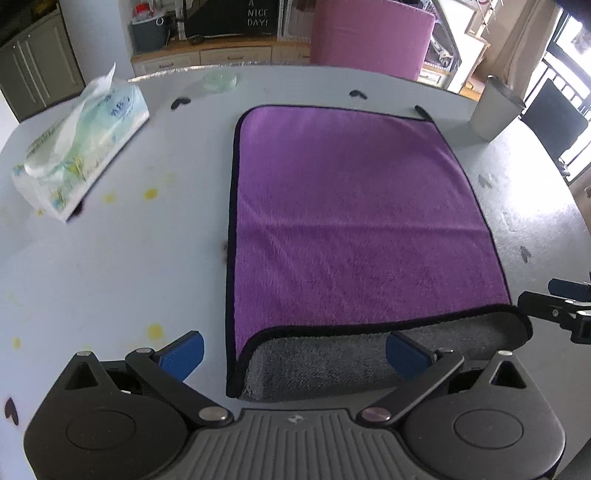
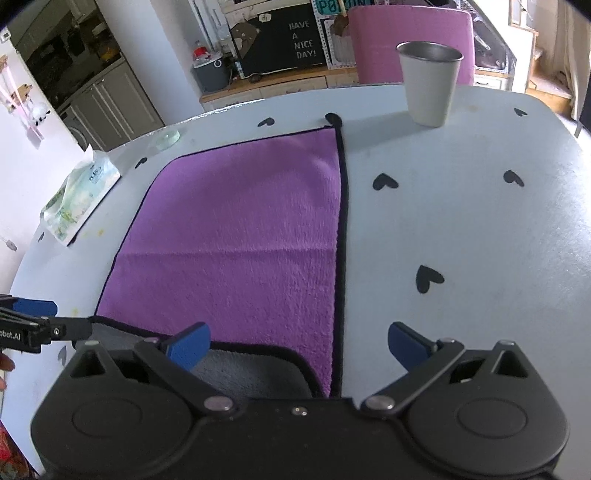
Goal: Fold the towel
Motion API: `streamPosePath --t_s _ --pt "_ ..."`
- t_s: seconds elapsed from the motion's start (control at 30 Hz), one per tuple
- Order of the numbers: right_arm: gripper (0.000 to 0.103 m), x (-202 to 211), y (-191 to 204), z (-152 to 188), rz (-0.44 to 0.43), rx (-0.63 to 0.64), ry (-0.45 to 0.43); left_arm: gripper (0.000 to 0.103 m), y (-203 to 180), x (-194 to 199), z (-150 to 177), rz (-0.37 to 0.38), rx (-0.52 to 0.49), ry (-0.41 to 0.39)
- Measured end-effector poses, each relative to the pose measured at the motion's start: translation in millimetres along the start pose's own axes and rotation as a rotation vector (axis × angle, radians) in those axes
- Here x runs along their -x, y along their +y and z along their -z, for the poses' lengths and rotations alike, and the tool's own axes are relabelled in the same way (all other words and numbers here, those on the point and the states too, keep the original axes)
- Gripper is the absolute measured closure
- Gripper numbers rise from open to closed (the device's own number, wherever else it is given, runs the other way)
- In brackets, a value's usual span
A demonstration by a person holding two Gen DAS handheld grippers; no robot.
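A purple towel (image 1: 347,218) with black trim lies flat on the pale table; it also shows in the right wrist view (image 2: 240,236). Its near edge is turned over, showing the grey underside (image 1: 332,362), which is also in the right wrist view (image 2: 251,373). My left gripper (image 1: 295,354) is open, its jaws wide apart over the towel's near left corner. My right gripper (image 2: 299,345) is open over the near right corner. Neither holds the towel. The right gripper's fingers (image 1: 565,295) show at the right edge of the left wrist view.
A tissue pack (image 1: 77,147) lies at the far left of the table (image 1: 110,277). A grey metal cup (image 2: 428,85) stands at the far right. A small glass dish (image 1: 220,82) sits at the far edge. A pink chair (image 1: 369,33) stands beyond.
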State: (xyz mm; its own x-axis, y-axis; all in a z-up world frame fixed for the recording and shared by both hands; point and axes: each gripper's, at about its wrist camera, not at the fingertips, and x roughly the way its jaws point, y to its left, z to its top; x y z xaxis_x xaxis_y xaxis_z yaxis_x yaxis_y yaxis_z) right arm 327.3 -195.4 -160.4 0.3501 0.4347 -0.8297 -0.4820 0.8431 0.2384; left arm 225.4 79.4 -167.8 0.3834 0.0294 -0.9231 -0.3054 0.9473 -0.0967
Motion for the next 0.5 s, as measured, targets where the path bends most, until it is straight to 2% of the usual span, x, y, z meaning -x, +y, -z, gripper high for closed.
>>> streamPosePath --t_s 0.13,0.2,0.27,0.4,0.47,0.5 --pt "0.001 -3 1 2 0.002 0.046 0.024 0.0 7 -2 3 -0.012 -0.028 -0.029" --pt "0.001 -4 0 1 -0.039 0.057 0.059 0.0 12 -3 4 -0.02 -0.023 -0.025" --pt "0.002 -5 -2 0 -0.085 0.054 0.096 0.0 19 -4 4 0.006 0.006 -0.011" --pt "0.022 -6 -4 -1 -0.12 0.021 0.137 0.0 32 -1 5 0.137 0.065 -0.015" --pt "0.028 -7 -5 -1 -0.13 0.001 0.155 0.0 32 0 4 0.134 0.067 -0.015" --pt "0.036 -7 -6 -1 -0.131 -0.006 0.165 0.0 31 1 4 0.129 0.062 -0.014"
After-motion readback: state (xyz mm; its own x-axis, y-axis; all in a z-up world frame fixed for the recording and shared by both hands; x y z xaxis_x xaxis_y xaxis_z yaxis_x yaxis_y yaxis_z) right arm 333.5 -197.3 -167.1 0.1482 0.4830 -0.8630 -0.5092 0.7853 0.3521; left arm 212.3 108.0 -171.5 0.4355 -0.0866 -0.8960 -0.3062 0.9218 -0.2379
